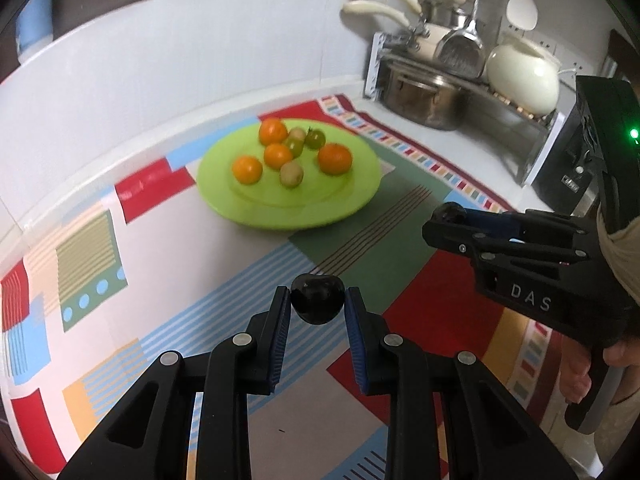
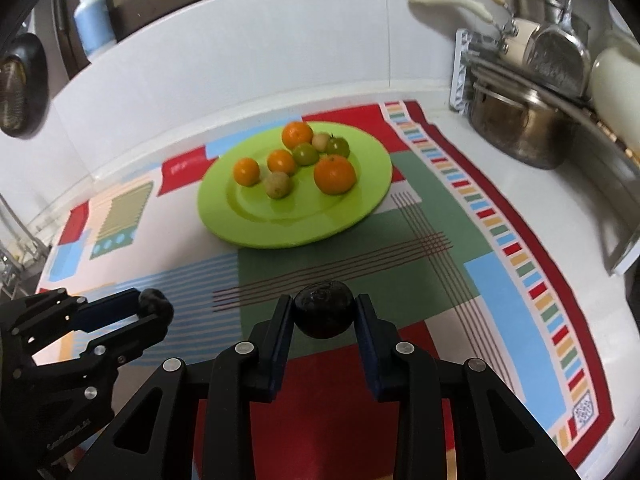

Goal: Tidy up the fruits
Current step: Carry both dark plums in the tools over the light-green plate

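A soft cloth mat (image 2: 520, 280) printed with red, green, blue and striped blocks covers the white tabletop (image 2: 540, 168). The left gripper (image 1: 318, 304), black plastic with ribbed blue pads, has its fingers closed on a glossy, dark, round plum (image 1: 318, 304), held off the mat. Beyond, toward the wall, a smooth, round, lime-green plate (image 2: 352, 220) carries four bright oranges (image 2: 334, 174), two green tomatoes (image 2: 306, 153) and two dull tan round fruits (image 2: 277, 185). The right gripper (image 2: 325, 314) has its fingers closed on a second dark fruit (image 2: 325, 314), duller and slightly wrinkled. At the far right, a metal rack (image 2: 600, 92) holds a steel pot (image 2: 524, 128) and cream-handled pans.
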Demonstrator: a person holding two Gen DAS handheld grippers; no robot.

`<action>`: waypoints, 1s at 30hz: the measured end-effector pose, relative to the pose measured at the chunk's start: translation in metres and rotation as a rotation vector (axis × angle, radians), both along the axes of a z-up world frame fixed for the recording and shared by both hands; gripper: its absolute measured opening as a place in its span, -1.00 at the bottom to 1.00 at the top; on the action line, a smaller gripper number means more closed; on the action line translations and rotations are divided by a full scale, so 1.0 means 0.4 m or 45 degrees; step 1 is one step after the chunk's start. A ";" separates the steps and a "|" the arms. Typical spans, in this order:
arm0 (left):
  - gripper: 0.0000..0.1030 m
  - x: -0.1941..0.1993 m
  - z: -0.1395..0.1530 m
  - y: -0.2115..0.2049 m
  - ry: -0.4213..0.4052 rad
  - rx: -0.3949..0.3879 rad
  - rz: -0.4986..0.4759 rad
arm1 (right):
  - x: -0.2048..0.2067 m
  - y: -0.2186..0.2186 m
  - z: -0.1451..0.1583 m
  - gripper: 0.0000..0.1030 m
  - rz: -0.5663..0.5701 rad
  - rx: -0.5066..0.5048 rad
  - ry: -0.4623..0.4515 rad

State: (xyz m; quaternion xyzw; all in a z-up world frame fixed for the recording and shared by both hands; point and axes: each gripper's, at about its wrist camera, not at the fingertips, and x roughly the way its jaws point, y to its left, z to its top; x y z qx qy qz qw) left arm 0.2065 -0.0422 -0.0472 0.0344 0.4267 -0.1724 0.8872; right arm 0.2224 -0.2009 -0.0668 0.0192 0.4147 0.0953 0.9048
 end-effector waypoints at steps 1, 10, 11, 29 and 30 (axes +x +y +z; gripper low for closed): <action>-0.46 -0.004 0.011 0.000 -0.015 -0.006 -0.003 | -0.008 -0.001 0.011 -0.38 0.001 0.004 -0.013; -0.46 -0.026 0.101 0.002 -0.146 -0.037 -0.017 | -0.055 0.006 0.103 -0.38 0.014 0.024 -0.133; -0.46 -0.026 0.110 0.001 -0.160 -0.038 -0.020 | -0.057 0.007 0.112 -0.38 0.017 0.026 -0.146; -0.46 0.047 0.218 0.017 -0.350 0.003 -0.009 | 0.003 0.035 0.211 -0.38 0.028 0.021 -0.277; -0.46 0.055 0.222 0.018 -0.355 0.006 -0.009 | 0.009 0.036 0.215 -0.38 0.032 0.022 -0.283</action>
